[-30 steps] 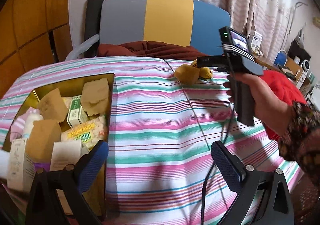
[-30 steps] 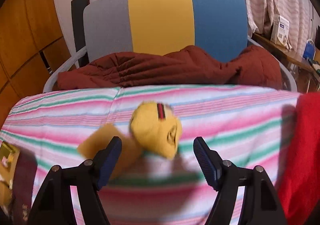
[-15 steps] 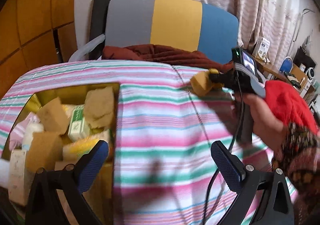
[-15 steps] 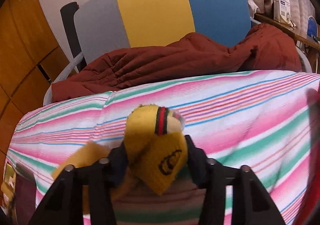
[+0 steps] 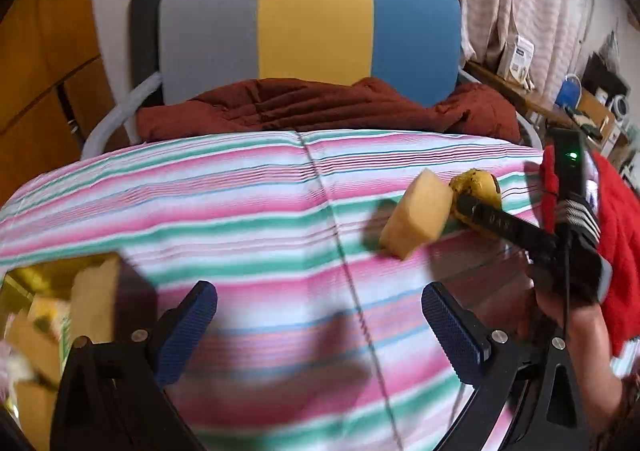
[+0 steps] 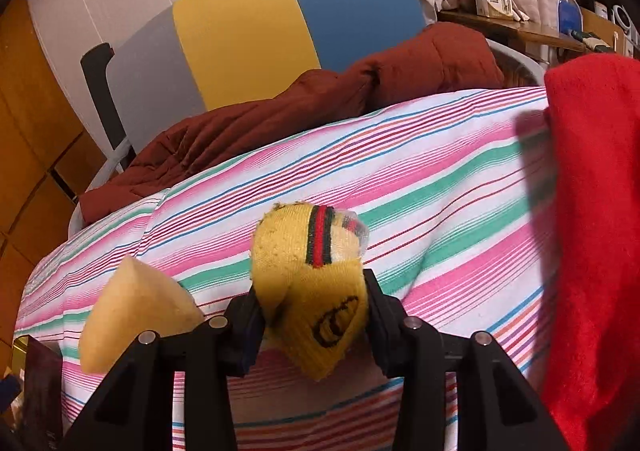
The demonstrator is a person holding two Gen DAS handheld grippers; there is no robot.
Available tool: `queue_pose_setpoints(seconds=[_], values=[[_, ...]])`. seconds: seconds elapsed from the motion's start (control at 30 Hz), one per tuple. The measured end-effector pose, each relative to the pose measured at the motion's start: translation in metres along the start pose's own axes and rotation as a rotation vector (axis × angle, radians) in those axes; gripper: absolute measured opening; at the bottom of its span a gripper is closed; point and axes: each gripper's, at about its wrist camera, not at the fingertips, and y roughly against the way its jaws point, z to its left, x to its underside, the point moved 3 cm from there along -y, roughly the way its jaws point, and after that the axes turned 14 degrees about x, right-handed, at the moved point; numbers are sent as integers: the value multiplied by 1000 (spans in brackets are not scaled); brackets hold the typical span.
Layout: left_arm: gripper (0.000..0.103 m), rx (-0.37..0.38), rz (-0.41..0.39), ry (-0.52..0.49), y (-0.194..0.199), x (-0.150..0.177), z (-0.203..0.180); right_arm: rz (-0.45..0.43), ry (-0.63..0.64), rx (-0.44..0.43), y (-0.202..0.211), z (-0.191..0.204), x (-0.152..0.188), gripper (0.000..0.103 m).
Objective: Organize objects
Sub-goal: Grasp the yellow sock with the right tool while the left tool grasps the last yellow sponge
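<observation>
Right wrist view: your right gripper [image 6: 314, 321] has its fingers clamped on the rolled yellow sock [image 6: 310, 283], the one with the red, green and black band and a dark logo; the jaws have just been closing onto it and the sock now bulges out above and below the pads. Sock sits low over the striped cloth [image 6: 420, 187] covering the bench, whether it is lifted off or touching you cannot tell. Just left of the sock a tan sponge block [image 6: 132, 309] lies on the cloth, right beside your left-hand finger, contact unclear. Red fabric [image 6: 592, 231] fills the right side. Behind the bench, a grey, yellow and blue chair back [image 6: 248, 35] with a maroon quilt [image 6: 320, 107] bunched on the seat.

Left wrist view: your left gripper [image 5: 320, 315] has its fingers wide apart, nothing between them, hovering over the cloth. Far right, your right hand [image 5: 560, 303] holds the other gripper, its black finger lying against the sock [image 5: 476, 185] with the sponge [image 5: 416, 219] next to it. Lower left, blurred, an open gold-lined box [image 5: 24, 275] holds more tan sponges and small packets
</observation>
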Motion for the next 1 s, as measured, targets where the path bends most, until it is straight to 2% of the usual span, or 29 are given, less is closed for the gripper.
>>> queue_pose_setpoints(seconds=[0.13, 0.4, 0.53, 0.63, 0.7, 0.87, 1.0], values=[[103, 0, 40, -66, -32, -13, -14, -6, 5, 5, 0, 1, 1, 44], [103, -57, 16, -305, -71, -26, -48, -21, 37, 45, 2, 4, 3, 44], [98, -25, 40, -315, -90, -26, -50, -24, 40, 51, 3, 5, 4, 44], [75, -36, 51, -287, -100, -23, -42, -28, 48, 61, 3, 6, 5, 45], [65, 20, 47, -257, -103, -21, -37, -32, 54, 70, 3, 8, 6, 45], [46, 99, 34, -273, -102, -15, -39, -38, 64, 84, 3, 9, 7, 45], [39, 109, 19, -278, -101, -12, -41, -42, 69, 90, 4, 10, 8, 45]])
